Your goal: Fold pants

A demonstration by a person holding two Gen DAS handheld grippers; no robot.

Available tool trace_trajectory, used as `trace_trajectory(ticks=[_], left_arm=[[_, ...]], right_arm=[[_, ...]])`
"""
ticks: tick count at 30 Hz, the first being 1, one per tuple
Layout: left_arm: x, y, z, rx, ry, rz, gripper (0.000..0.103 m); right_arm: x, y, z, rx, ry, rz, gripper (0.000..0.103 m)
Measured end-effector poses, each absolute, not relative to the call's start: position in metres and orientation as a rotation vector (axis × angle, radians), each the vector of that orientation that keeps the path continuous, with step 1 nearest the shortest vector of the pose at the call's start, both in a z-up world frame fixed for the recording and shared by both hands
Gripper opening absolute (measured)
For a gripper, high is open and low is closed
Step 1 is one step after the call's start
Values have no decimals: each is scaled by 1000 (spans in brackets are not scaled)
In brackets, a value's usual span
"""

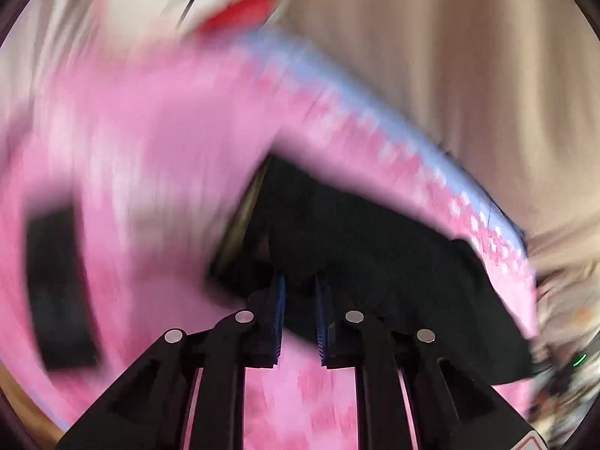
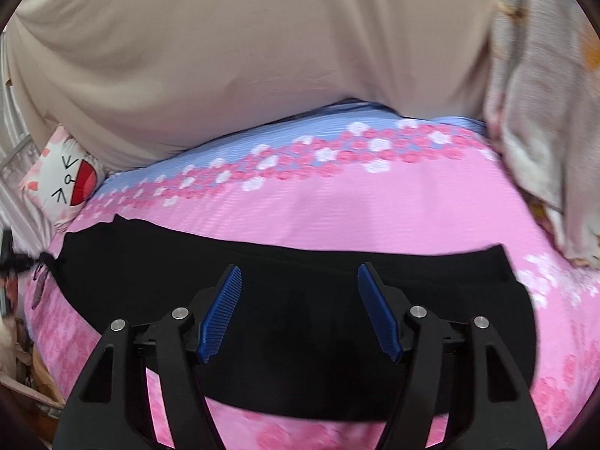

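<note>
Black pants (image 2: 168,262) lie spread flat across a pink flowered bedspread (image 2: 337,202), with a drawstring at their left end. My right gripper (image 2: 299,268) hovers over their middle, open, its blue pads wide apart with nothing pinched. The left wrist view is badly blurred. There my left gripper (image 1: 299,279) has its blue pads close together, shut on a bunched edge of the pants (image 1: 375,247), which rises off the bedspread (image 1: 150,131) and drapes to the right.
A large beige cloth (image 2: 225,56) hangs behind the bed. A cartoon-face pillow (image 2: 71,180) lies at the far left, and a grey floral cloth (image 2: 543,112) is piled at the right. A dark rectangular thing (image 1: 56,292) lies on the bedspread at the left.
</note>
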State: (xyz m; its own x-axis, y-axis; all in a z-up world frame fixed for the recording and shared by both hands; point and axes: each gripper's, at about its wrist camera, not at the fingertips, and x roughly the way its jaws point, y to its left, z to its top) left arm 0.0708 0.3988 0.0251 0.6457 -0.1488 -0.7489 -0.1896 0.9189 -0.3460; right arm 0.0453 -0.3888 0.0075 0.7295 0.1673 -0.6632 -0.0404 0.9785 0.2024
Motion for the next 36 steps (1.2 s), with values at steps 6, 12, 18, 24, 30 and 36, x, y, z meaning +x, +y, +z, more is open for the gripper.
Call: trace_trajectory(ticks=[6,12,18,24,30,36], left_arm=[[63,374,58,-119,798,54,28],[29,435,-67,-183,1084,359,27],[-3,429,-9,-305,891,272,31],[67,375,23,-281,819,141,61],[133,374,-63,-239,1044,282,66],[105,380,-47,-341,935,359,60]], right_arm=[[46,-345,7,129,737,181,85],[61,-288,-6,46,802,297,85],[77,-249,-5,-2,808,373,85],[85,-239,-9,8,802,364,85],[51,-327,7,-1,777,112,85],[5,-476,14,106,789,-229,85]])
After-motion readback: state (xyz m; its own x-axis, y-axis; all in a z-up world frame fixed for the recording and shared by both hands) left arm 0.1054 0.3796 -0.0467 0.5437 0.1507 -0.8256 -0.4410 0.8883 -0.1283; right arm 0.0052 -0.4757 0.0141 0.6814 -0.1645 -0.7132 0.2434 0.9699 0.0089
